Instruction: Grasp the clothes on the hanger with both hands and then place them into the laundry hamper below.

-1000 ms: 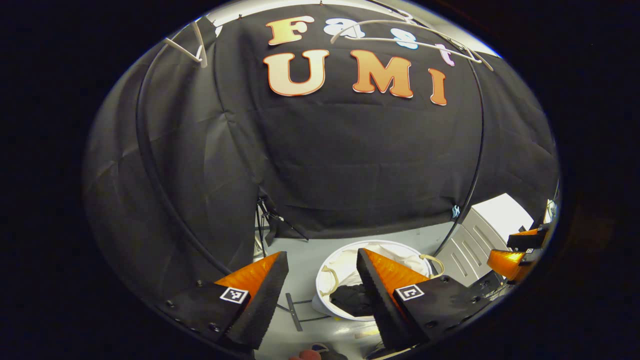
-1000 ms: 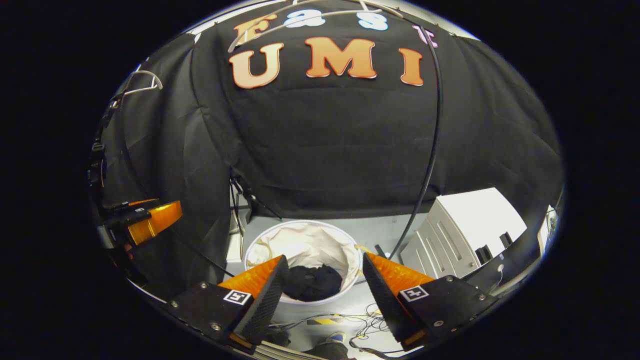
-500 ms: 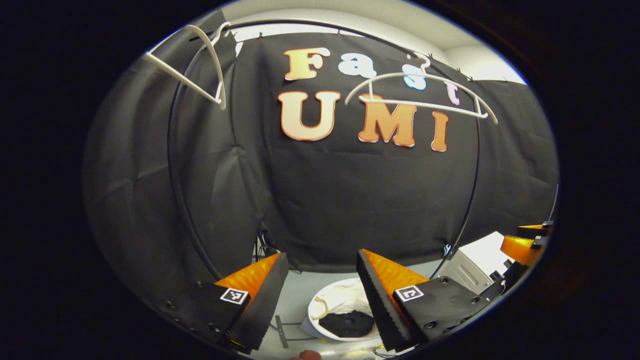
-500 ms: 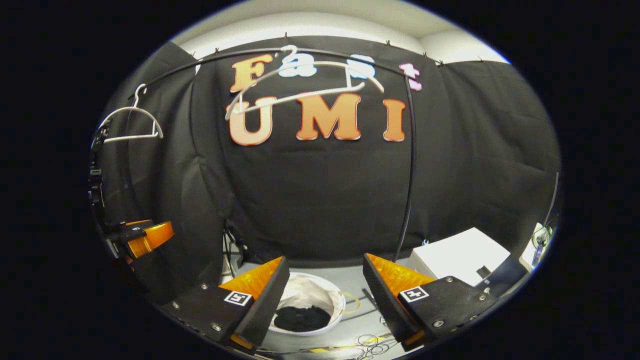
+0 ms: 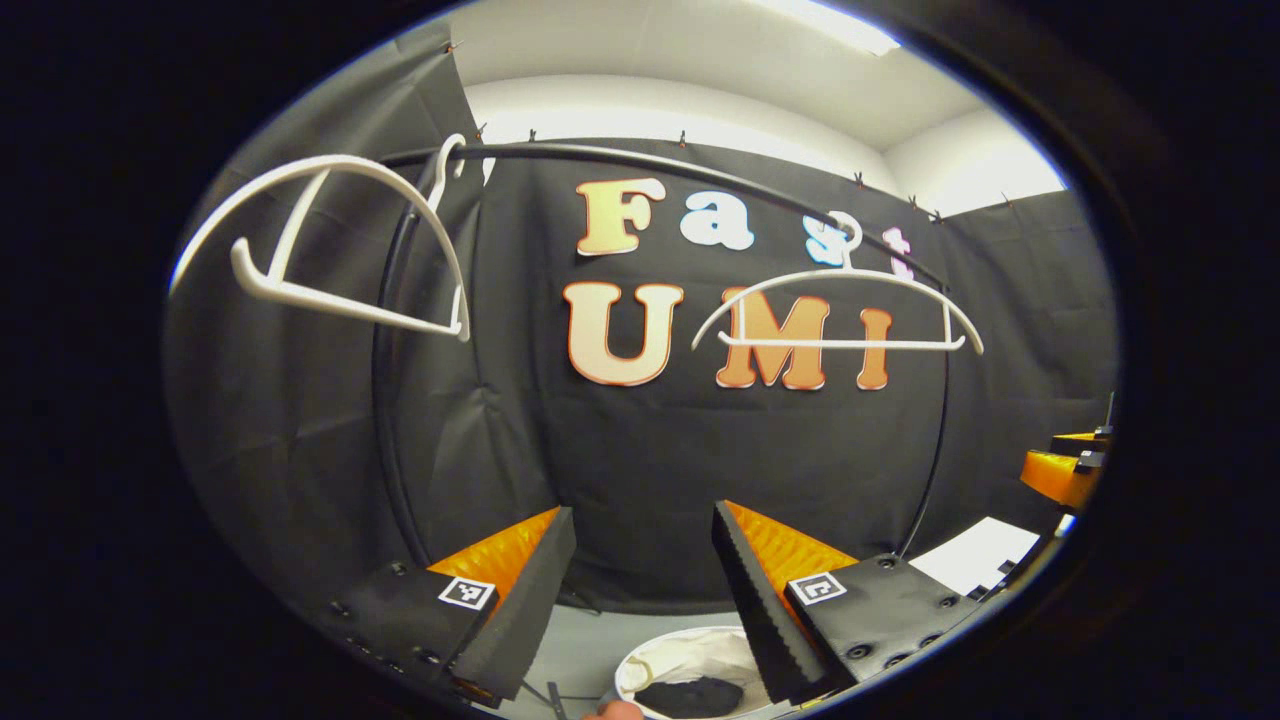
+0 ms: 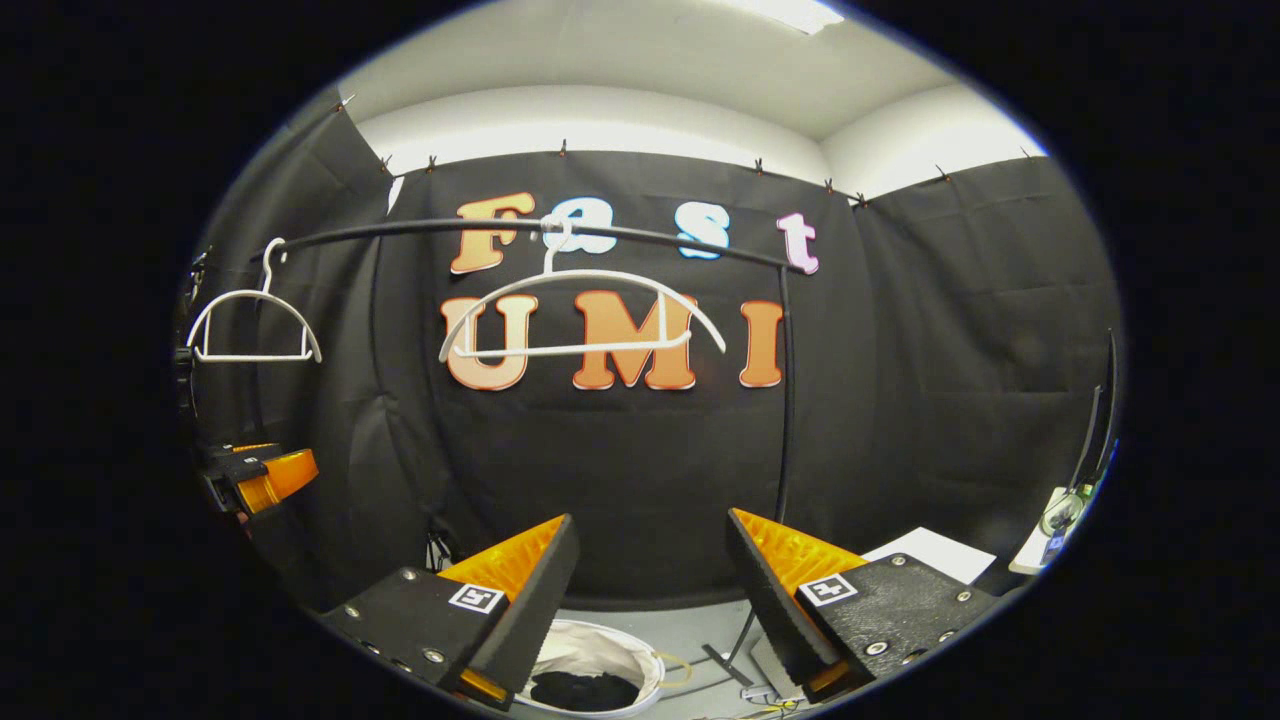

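Observation:
Two bare white hangers (image 5: 838, 320) (image 5: 340, 250) hang on a black rail (image 5: 650, 165); the right gripper view has the same pair (image 6: 580, 315) (image 6: 250, 325). Low down, the white laundry hamper (image 5: 680, 665) (image 6: 600, 660) holds a dark garment (image 5: 690, 695) (image 6: 585, 690). My left gripper (image 5: 640, 580) is open and holds nothing, raised well above the hamper. My right gripper (image 6: 650, 590) is open too, with nothing between its fingers. Each gripper appears at the edge of the other's view: the right one (image 5: 1065, 470), the left one (image 6: 255, 475).
A white cabinet (image 5: 985, 555) (image 6: 925, 550) stands on the floor to the right of the rail's upright post (image 6: 783, 390). Cables (image 6: 740, 675) lie on the grey floor by the hamper. A hand (image 5: 612, 710) shows at the bottom edge of the left gripper view.
Both grippers have tilted and risen away from the hamper, so it has slid to the bottom of each view. The hangers and ceiling have come into sight. Both stay open.

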Tool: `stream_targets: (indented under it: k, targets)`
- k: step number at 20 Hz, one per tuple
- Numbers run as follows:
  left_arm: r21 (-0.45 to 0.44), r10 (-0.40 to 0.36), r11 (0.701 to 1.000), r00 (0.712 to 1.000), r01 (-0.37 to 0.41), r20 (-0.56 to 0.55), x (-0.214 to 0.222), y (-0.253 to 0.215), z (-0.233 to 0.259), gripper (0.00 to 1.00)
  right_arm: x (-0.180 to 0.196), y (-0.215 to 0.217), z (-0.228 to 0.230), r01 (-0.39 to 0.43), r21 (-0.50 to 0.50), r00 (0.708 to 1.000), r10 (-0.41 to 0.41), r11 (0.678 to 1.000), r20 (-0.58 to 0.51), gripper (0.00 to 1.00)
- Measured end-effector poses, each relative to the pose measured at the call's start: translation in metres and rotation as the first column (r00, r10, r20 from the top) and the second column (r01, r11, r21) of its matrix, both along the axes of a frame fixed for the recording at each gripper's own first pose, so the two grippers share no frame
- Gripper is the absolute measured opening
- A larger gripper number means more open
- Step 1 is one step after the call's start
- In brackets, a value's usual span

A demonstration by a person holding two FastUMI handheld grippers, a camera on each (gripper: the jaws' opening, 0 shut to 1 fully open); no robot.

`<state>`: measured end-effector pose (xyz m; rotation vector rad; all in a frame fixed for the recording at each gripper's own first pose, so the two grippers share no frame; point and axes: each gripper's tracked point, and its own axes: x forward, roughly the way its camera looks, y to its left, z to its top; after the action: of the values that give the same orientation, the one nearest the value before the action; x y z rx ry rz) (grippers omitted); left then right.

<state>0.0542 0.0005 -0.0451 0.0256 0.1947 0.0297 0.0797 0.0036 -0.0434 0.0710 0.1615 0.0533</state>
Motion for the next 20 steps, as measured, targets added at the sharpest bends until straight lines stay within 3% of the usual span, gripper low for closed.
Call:
stream_targets:
  k: [6, 11, 20]
  targets:
    - [0.014, -0.021, 1.000, 0.996, 0.020, 0.092, 0.010, -0.010, 0.037, 0.92, -0.002, -0.009, 0.036, 0.016, 0.028, 0.997, -0.018, 0.999, 0.074, 0.91]
    - [-0.030, -0.056, 0.998, 0.995, 0.059, 0.088, 0.014, -0.025, 0.038, 0.93, -0.006, -0.021, 0.052, 0.041, 0.030, 0.992, -0.044, 0.999, 0.115, 0.91]
    - [-0.025, -0.066, 0.997, 0.992, 0.069, 0.109, 0.028, -0.035, 0.040, 0.93, -0.002, -0.041, 0.061, 0.123, 0.009, 0.982, -0.123, 0.992, 0.145, 0.92]
